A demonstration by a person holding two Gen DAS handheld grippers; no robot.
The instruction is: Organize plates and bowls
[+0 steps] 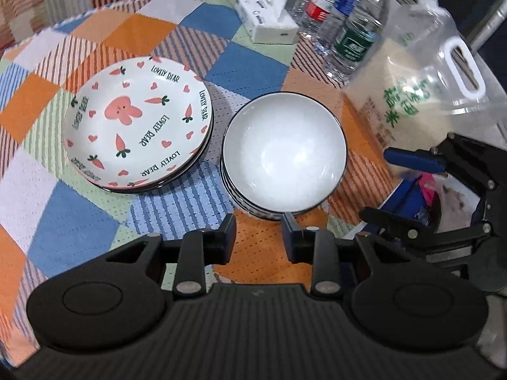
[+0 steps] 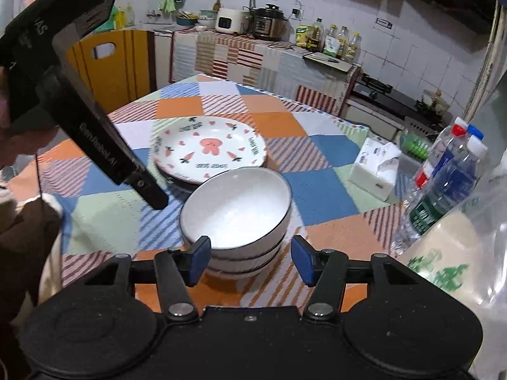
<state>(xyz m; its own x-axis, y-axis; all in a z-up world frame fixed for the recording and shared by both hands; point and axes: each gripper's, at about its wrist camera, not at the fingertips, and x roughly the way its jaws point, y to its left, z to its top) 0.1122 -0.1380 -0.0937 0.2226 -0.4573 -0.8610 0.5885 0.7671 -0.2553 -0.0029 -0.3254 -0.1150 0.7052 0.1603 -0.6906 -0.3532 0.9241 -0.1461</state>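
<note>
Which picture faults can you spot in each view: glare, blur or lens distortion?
Left wrist view: soft glare in the white bowl; the tablecloth edges bend with fisheye curvature; the water bottles look slightly soft. Right wrist view: wall tiles curve; the rice bag at the edge is blurred.

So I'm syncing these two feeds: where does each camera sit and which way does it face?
Left wrist: on the left hand-held gripper, looking down at the plates and bowls; the right hand-held gripper shows at the right edge.
Right wrist: on the right hand-held gripper, facing the kitchen counter; the left one and a sleeve show.
Shared: plates, bowls, tissues, bottles.
</note>
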